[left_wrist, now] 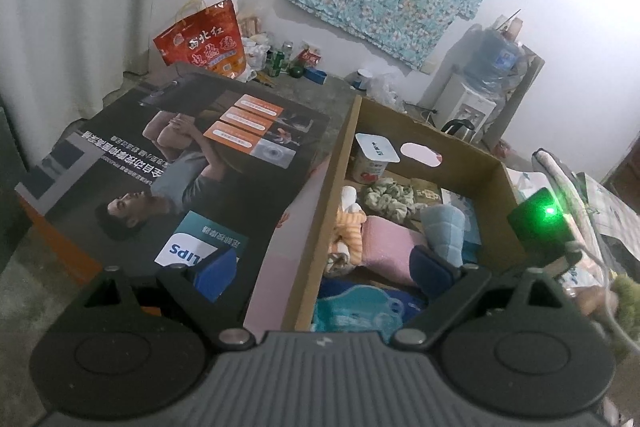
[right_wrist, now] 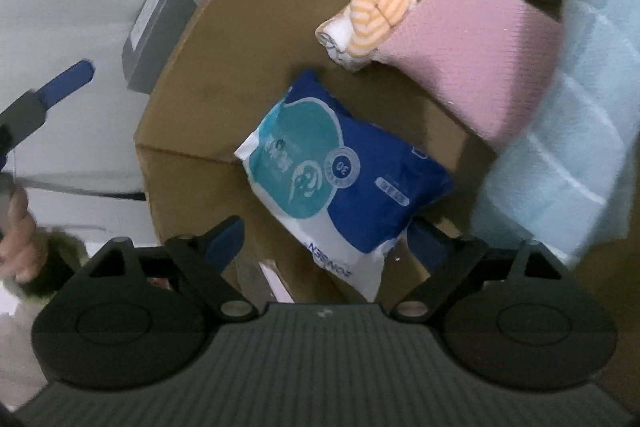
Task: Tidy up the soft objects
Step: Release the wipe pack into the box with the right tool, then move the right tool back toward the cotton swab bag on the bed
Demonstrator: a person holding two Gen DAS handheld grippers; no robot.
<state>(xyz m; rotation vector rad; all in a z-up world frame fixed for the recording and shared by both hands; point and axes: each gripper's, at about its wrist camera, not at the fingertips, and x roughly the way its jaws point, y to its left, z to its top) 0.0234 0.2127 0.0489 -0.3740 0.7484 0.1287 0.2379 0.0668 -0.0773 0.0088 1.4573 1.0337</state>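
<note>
The right gripper (right_wrist: 326,247) is pointing down into the cardboard box (right_wrist: 192,75), jaws wide, straddling the blue wipes pack (right_wrist: 352,179) at frame centre. The left gripper (left_wrist: 320,271) is hovering, jaws wide and gripping nothing, over the box's near edge.

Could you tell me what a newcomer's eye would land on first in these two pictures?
Probably the blue-and-white wipes pack, lying on the floor of the cardboard box right between the open fingers of the right gripper. Next, the pink folded cloth just beyond it, lying against the light blue cloth. In the left view, the big dark printed carton beside the box stands out.
</note>
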